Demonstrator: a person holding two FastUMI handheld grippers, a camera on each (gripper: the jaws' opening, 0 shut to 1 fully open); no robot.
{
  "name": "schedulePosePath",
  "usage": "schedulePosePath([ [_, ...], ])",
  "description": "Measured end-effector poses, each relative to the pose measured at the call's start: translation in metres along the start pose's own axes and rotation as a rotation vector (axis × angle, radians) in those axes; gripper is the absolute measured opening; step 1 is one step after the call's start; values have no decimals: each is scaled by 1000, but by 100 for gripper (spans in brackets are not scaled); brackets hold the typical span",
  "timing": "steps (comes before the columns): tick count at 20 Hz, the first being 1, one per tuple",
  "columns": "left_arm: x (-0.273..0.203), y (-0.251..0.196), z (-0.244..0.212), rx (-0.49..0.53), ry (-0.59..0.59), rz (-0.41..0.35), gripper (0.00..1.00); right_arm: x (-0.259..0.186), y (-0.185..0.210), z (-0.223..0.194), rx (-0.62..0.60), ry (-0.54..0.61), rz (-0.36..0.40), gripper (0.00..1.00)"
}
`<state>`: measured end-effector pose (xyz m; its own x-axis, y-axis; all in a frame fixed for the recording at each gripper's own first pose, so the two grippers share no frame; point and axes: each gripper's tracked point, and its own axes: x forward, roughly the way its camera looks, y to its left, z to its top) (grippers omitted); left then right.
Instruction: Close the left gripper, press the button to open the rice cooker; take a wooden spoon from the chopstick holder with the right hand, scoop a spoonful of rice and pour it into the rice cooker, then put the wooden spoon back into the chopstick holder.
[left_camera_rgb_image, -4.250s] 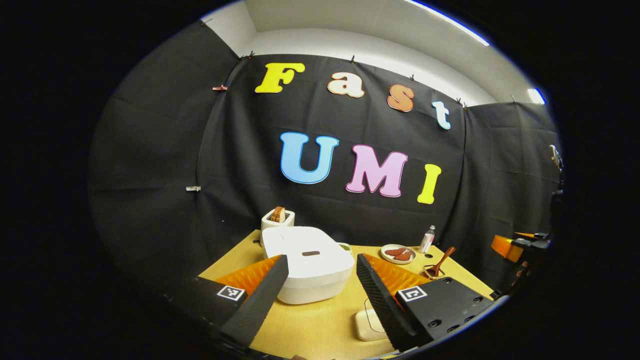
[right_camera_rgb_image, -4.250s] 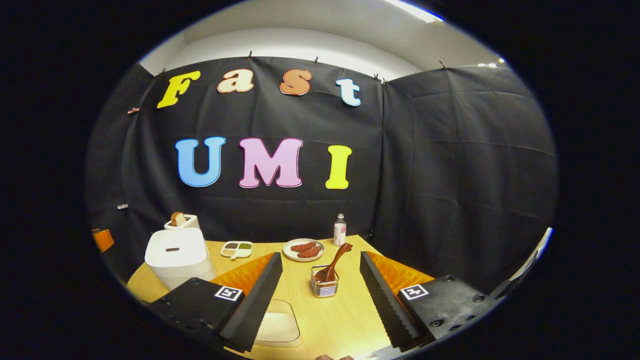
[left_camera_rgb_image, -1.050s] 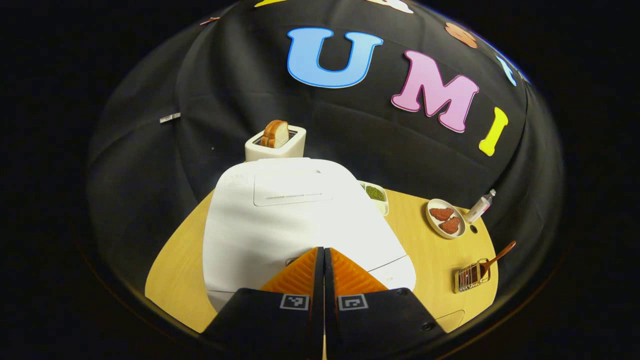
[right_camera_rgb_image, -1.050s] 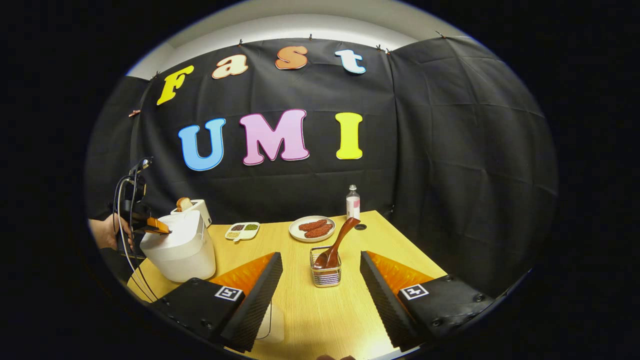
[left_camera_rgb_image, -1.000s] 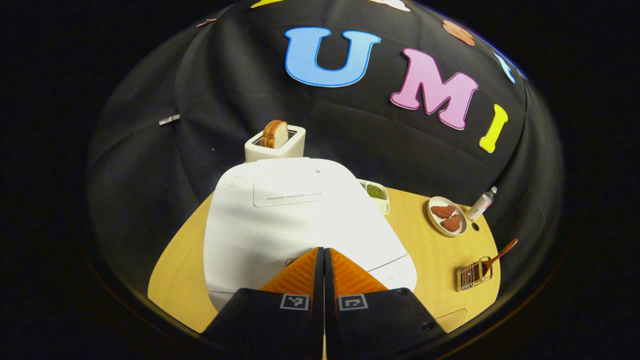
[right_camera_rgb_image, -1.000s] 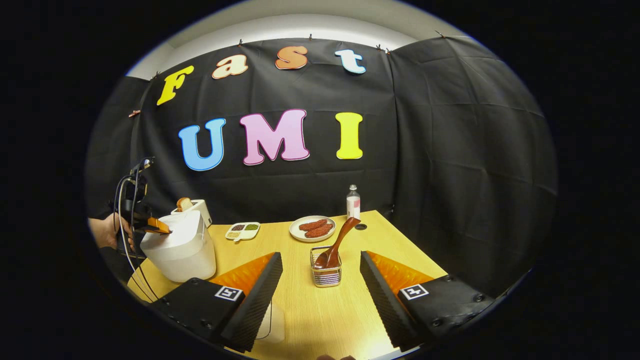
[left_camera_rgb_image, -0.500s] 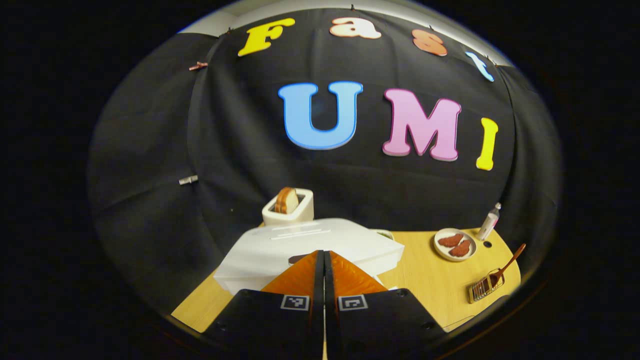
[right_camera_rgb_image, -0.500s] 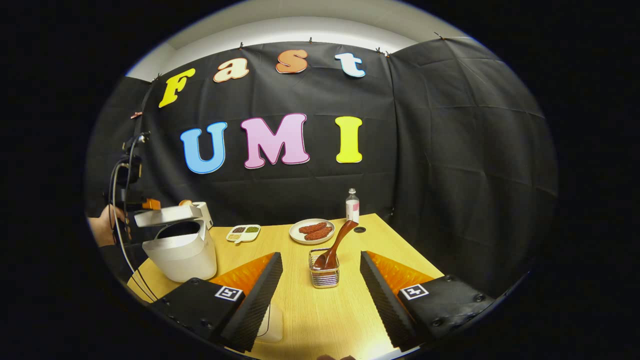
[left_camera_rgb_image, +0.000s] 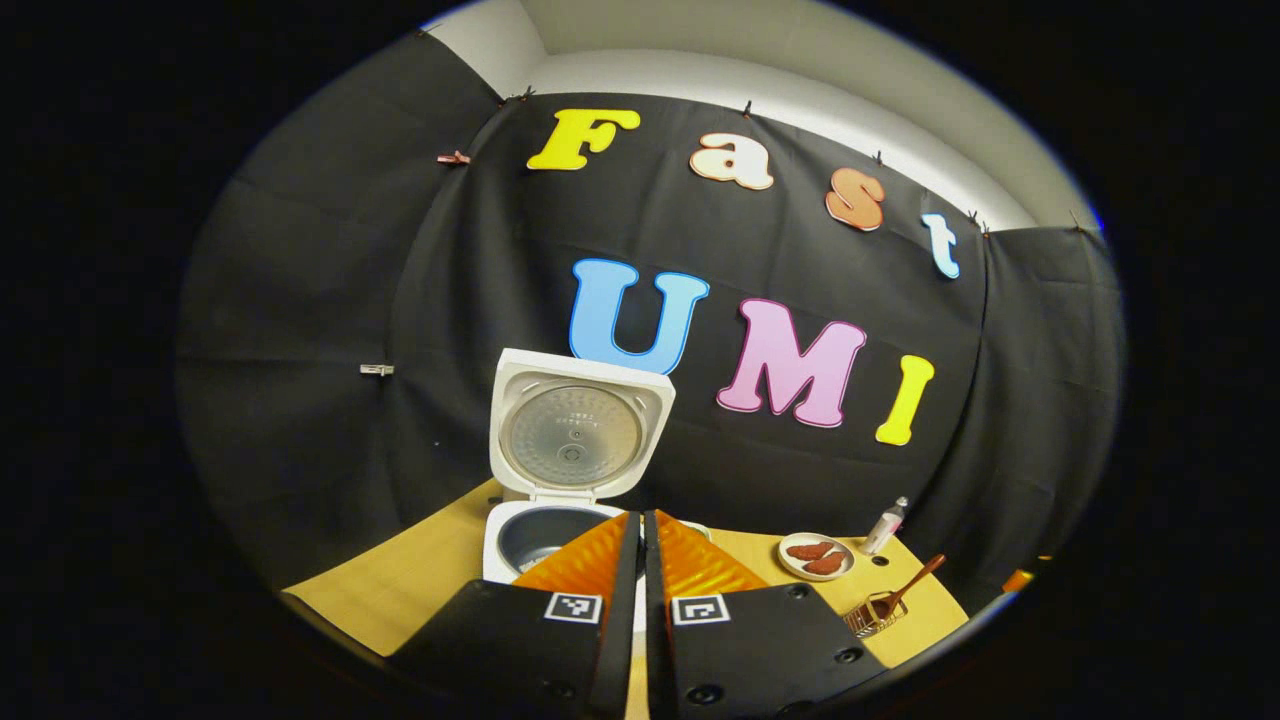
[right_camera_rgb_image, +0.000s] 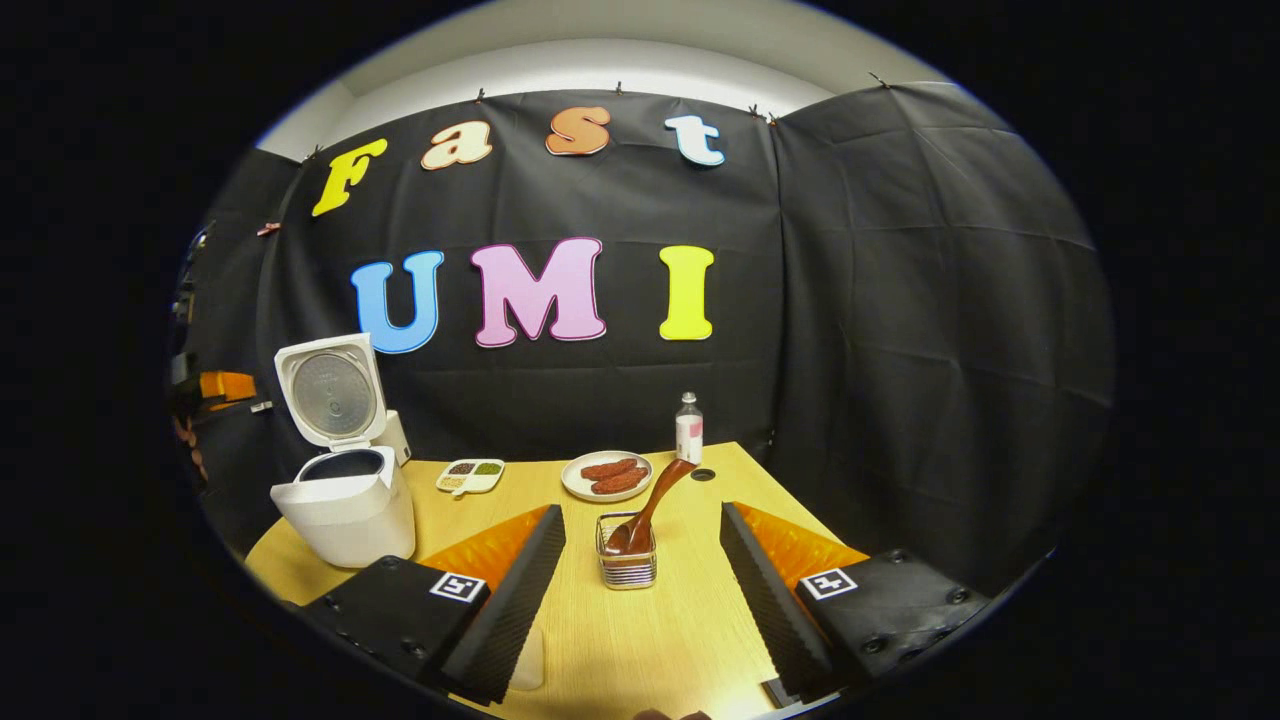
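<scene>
The white rice cooker (left_camera_rgb_image: 505, 545) stands open, its lid (left_camera_rgb_image: 572, 436) swung upright and the grey inner pot showing. My left gripper (left_camera_rgb_image: 640, 520) is shut with nothing between its fingers, just in front of and above the cooker's front rim. In the right gripper view the open rice cooker (right_camera_rgb_image: 345, 505) sits at the table's left, with the left gripper (right_camera_rgb_image: 228, 385) drawn back to its left. The wooden spoon (right_camera_rgb_image: 652, 503) leans in the wire chopstick holder (right_camera_rgb_image: 626, 566), straight ahead between the fingers of my open right gripper (right_camera_rgb_image: 640, 512), a short way beyond the fingertips.
A plate of brown pieces (right_camera_rgb_image: 607, 476), a small bottle (right_camera_rgb_image: 688, 428) and a divided dish of grains (right_camera_rgb_image: 470, 476) stand along the far side of the wooden table (right_camera_rgb_image: 680, 630). A pale shallow dish (right_camera_rgb_image: 530, 662) lies half hidden under my right gripper's left finger. A toaster (right_camera_rgb_image: 398, 436) stands behind the cooker.
The cooker's lid has risen from half open to fully upright. My left gripper, still shut, has pulled back and up from the cooker. The right gripper has barely shifted.
</scene>
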<state>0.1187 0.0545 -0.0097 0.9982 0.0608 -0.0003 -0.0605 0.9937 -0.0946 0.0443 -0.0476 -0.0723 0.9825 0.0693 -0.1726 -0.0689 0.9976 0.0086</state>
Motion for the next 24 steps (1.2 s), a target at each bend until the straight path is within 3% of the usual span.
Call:
schedulePosePath([
  [3,-41,10,-43,-16,77,-4,17,5,6,-3,-11,10,18,98],
  [5,-59,15,-60,-35,112,-9,37,12,9,-3,-15,16,36,98],
  [8,-78,19,-69,-64,113,-5,97,32,3,-1,-17,31,44,98],
  [16,-102,16,-79,-62,127,82,95,117,-13,-10,33,124,54,98],
  [24,-115,-13,-89,-45,150,148,95,204,-26,-86,163,344,47,99],
])
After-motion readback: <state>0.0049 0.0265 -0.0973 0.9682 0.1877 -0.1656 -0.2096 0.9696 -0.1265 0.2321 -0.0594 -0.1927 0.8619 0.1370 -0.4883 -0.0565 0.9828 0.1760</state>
